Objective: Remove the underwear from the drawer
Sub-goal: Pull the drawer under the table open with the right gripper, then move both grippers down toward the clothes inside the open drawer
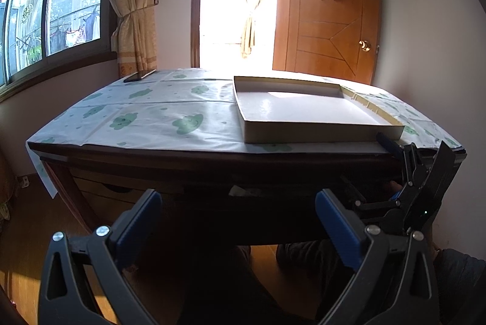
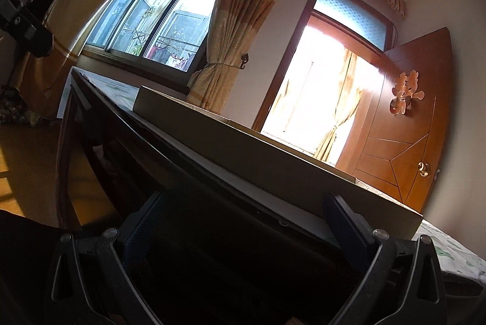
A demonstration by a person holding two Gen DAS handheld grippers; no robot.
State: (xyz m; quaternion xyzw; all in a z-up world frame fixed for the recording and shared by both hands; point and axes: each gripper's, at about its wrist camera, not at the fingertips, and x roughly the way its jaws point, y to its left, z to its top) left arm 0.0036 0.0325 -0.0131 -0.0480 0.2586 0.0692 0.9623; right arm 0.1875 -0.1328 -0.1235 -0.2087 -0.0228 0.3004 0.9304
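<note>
Grippers: left gripper (image 1: 238,218) hangs released, jaws wide apart, low before the worktop's front edge; right gripper (image 2: 243,221) likewise spread, holding nothing, pressed close under the same edge at the right.
Worktop: dark wooden worktop (image 1: 212,156) under a cloth printed with green clouds, set against a bright doorway and a window.
Box: shallow white box (image 1: 306,109), empty, on the cloth at the right, just above the right gripper.
Drawer: drawer (image 1: 209,197) front lies in deep shadow below the worktop; whether it stands ajar cannot be told.
Phone: dark phone (image 1: 139,76) at the far left corner.
Underwear: not in view; a pale scrap shows in the shadowed gap, too dim to name. Presumably it lies inside the drawer.
Handling: likely light, soft and limp, not fragile; a pinch on a bunched fold or the waistband should lift it, though loose fabric may slip or snag on the drawer's edge.
</note>
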